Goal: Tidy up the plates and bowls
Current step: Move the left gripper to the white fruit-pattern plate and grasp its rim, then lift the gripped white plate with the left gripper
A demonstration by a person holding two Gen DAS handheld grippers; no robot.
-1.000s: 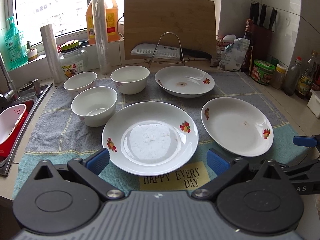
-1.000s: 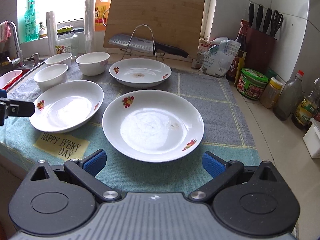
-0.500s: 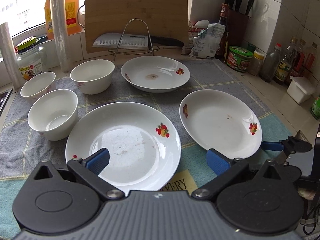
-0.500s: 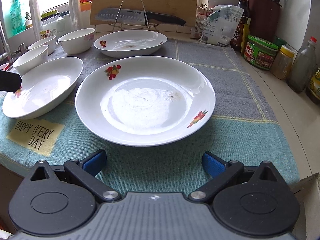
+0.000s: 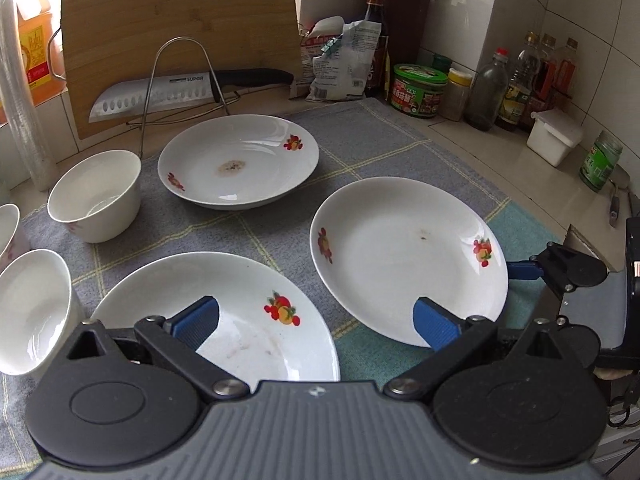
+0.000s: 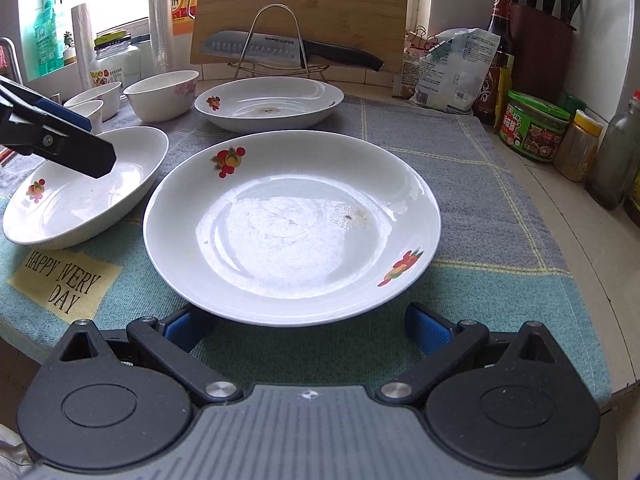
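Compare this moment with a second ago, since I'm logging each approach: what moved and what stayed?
Both grippers advanced, open. The left gripper swung right and forward over the near-left plate. The right gripper closed in low on the near-right plate, its fingers now flanking the near rim. Nothing has been gripped. The plates, the far plate and the bowls lie as before on the towel.

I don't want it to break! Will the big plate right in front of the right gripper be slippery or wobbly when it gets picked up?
Probably slippery: the plate looks glazed and shiny, mirroring the window light. It likely won't bend, as it looks like hard ceramic, so it could chip if dropped. Gripped only at its near rim by the open right gripper, it may tip downward, since it is wide.
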